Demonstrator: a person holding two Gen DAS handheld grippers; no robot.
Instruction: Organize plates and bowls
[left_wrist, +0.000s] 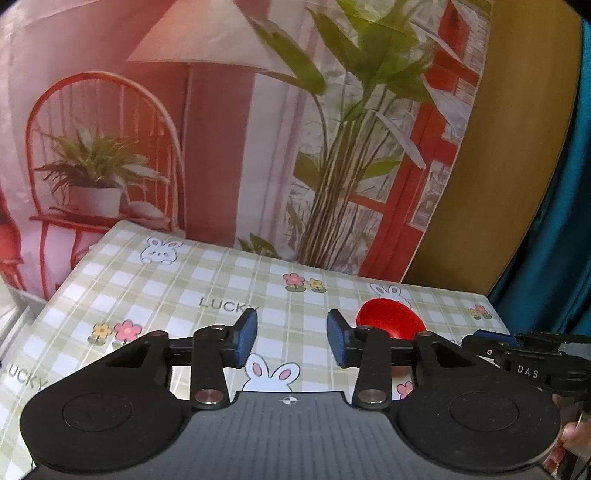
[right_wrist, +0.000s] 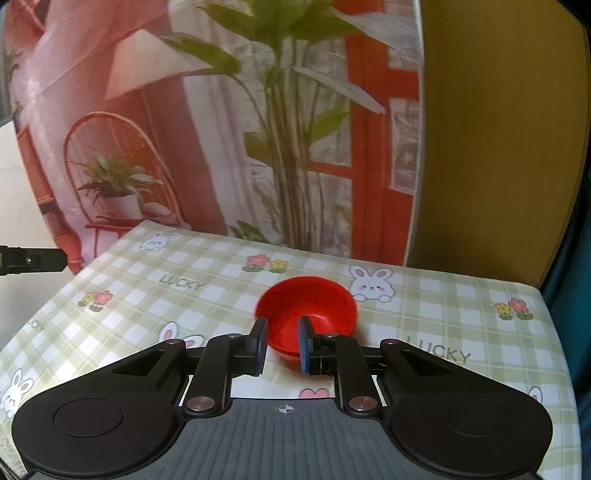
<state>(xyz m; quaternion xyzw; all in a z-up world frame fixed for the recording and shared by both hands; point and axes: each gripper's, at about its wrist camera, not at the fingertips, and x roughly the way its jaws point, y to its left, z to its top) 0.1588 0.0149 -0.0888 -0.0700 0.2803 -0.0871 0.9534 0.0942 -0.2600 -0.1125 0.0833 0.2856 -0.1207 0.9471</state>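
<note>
Left fingers (left_wrist: 291, 341) tilted down, parted, empty — right fingers (right_wrist: 282, 345) nearly closed, empty, before red bowl (right_wrist: 306, 317)

I see a small red plastic bowl (right_wrist: 306, 314), smooth with a soft sheen. It sits on a green-checked printed tablecloth (right_wrist: 207, 291) that looks slick, like coated vinyl. Behind hangs a printed fabric backdrop (left_wrist: 221, 147), faintly creased. My left gripper (left_wrist: 291, 339) is matt black plastic with blue rubbery pads (left_wrist: 246, 338) and shiny metal rivets.
</note>
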